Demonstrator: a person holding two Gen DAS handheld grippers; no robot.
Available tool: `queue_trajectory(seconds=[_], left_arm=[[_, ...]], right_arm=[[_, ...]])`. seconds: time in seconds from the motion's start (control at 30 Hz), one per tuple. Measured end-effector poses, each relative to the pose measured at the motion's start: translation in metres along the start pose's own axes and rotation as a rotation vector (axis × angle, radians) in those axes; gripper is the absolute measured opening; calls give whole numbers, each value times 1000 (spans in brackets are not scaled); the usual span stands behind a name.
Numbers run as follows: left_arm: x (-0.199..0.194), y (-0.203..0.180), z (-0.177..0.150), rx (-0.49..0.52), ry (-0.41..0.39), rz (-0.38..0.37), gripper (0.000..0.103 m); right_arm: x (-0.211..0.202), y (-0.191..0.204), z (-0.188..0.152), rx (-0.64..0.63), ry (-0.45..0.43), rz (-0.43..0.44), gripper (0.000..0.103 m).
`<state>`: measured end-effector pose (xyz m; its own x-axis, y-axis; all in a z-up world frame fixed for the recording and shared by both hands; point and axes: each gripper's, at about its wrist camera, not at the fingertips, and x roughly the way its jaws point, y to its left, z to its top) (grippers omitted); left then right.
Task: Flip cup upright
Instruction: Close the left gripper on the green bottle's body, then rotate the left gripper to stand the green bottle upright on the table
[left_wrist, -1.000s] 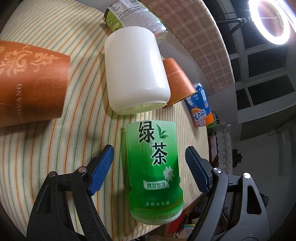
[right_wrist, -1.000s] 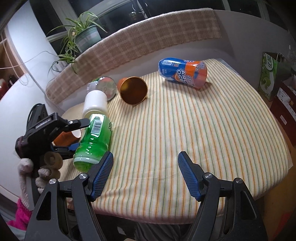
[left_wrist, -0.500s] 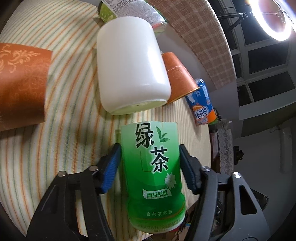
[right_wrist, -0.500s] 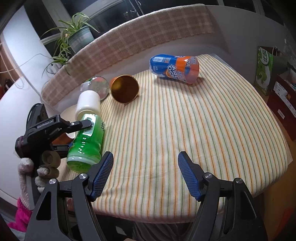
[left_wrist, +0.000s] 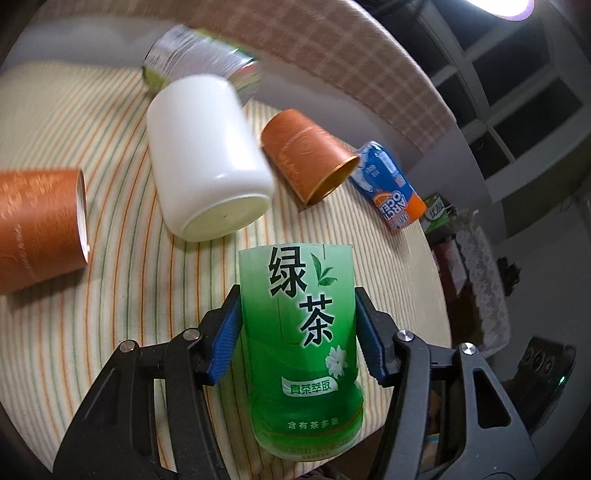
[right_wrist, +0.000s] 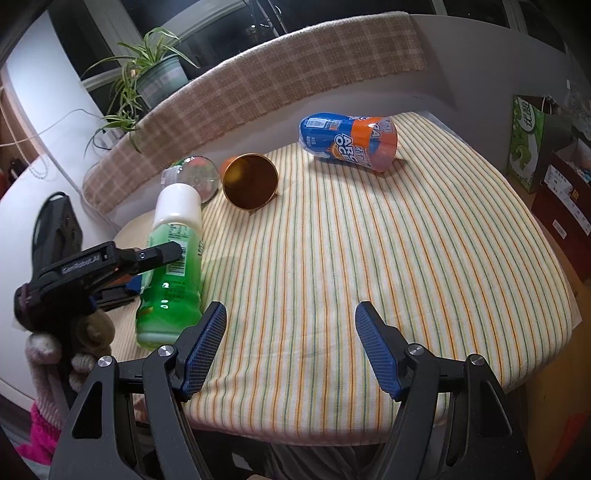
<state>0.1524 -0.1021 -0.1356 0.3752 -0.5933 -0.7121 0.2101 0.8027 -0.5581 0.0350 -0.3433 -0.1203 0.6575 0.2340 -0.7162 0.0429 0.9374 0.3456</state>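
Note:
A green tea cup (left_wrist: 301, 343) with a white lid end (left_wrist: 207, 162) is clamped between the blue pads of my left gripper (left_wrist: 297, 332). In the right wrist view the same green cup (right_wrist: 171, 273) is raised at its white end and tilted, with the left gripper (right_wrist: 110, 262) shut on it. My right gripper (right_wrist: 290, 347) is open and empty above the front of the striped tablecloth (right_wrist: 369, 258).
An orange cup (right_wrist: 250, 181) lies on its side, mouth toward me, and a blue-orange cup (right_wrist: 351, 142) lies at the back. A clear green-labelled cup (right_wrist: 195, 175) lies behind. Another orange cup (left_wrist: 37, 229) lies at the left. A plaid bench back (right_wrist: 258, 81) borders the table.
My left gripper closed on the green tea cup and has begun to lift and tilt it; the view shifted. The right gripper has stayed open and moved slightly.

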Motion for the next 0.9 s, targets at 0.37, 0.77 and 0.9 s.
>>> queue_trajectory(seconds=[0.37,0.77,0.9], left_arm=[[-23,-27,-13,157,-94,81,58],[-36,-40,-10,247,-205,154,58],[-31,-42,-11,269,-215,179,58]], right_arm=[[1,4,-2,-6,6,-3,72],[4,6,-4,-12,19,1,72],[5,6,-4,-12,22,2,72]])
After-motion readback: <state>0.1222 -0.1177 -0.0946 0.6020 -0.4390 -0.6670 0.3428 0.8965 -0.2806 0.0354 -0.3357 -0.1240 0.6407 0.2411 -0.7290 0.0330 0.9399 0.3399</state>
